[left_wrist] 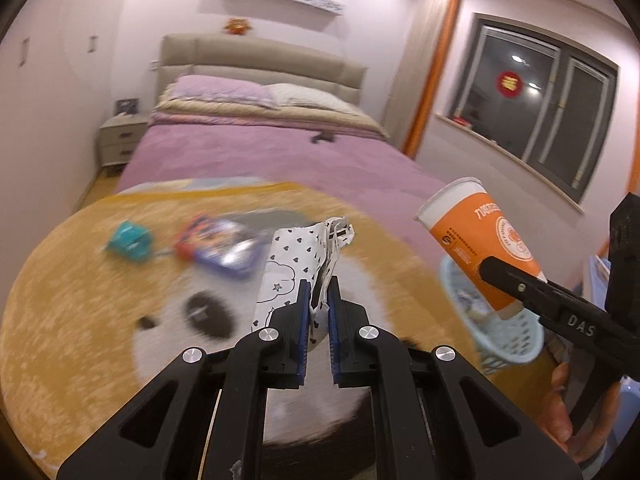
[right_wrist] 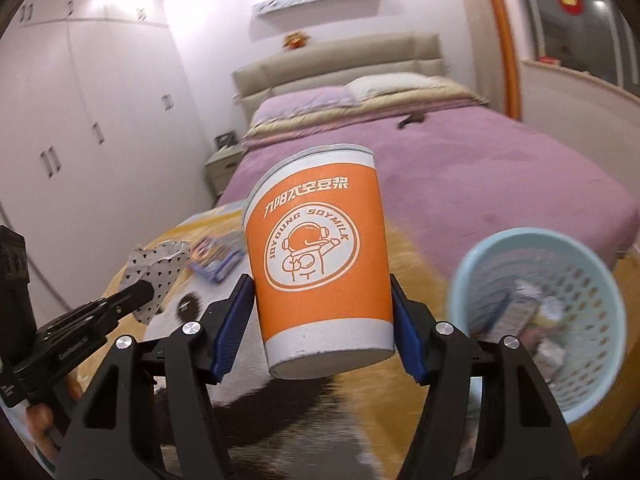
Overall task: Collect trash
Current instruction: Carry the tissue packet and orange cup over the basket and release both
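Step in hand, as judged: transport, both pieces of trash lifted and carried toward the bin. The right tongs (right_wrist: pixel 322 312) are spread wide and clamped on the orange soy-milk cup (right_wrist: pixel 320 264), blue pads pressed against its lower sides; the cup fills the centre of the right wrist view, clear of the rug. Cup's long axis runs near upright in that view, base toward the camera, lidded rim pointing up and tipped slightly toward the left of frame; in the left wrist view the same cup sits at right of frame, leaning with its rim toward upper left. The left tongs (left_wrist: pixel 318 308) are nearly closed, pinching the crumpled heart-print paper wrapper (left_wrist: pixel 296 264) at its lower edge; the wrapper stands up from the pads, long axis roughly vertical, torn end toward the upper right of centre. The pale blue perforated basket (right_wrist: pixel 480 280) sits at lower right of the right wrist view, mouth tilted toward the camera, already holding some scraps. Next move calls for bringing the cup over the basket mouth before the tongs open, then the wrapper likewise; the wrapper is light and may cling to the pads. Left on the round panda rug (left_wrist: pixel 80 320), mid-left of the left wrist view and blurred: a teal packet (left_wrist: pixel 130 240) and a colourful snack bag (left_wrist: pixel 222 248).
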